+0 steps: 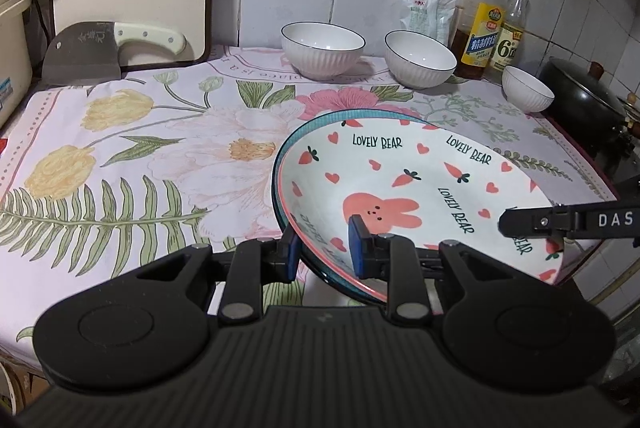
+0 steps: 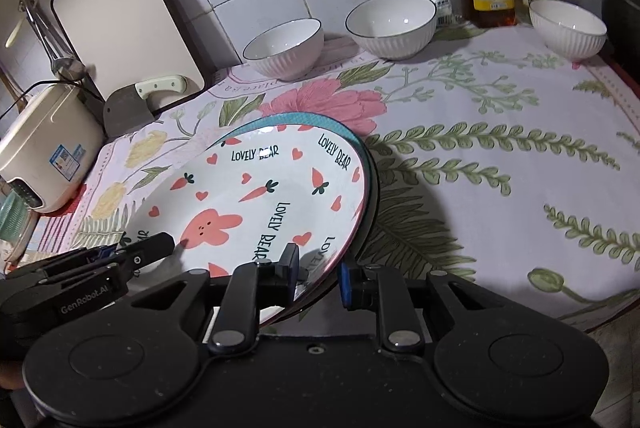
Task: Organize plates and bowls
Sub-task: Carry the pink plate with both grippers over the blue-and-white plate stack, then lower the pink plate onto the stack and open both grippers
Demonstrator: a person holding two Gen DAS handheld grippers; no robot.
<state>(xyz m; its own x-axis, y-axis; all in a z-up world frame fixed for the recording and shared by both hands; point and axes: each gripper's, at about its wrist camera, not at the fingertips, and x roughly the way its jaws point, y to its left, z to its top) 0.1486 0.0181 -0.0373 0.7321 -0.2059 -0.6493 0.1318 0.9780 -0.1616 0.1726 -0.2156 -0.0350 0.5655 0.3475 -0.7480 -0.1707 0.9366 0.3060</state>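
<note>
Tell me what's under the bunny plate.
Under the bunny plate sits a second plate; only its teal rim shows along the far edge. Its face and pattern are covered. Both grippers, left and right, grip the stack's near rim.

Stacked rabbit plates tilted; three white bowls behind.

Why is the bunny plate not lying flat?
It is tilted: both grippers, left gripper and right gripper, pinch the bunny plate stack's near rim, lifting it off the tablecloth.

Both tools on the stacked plates.
</note>
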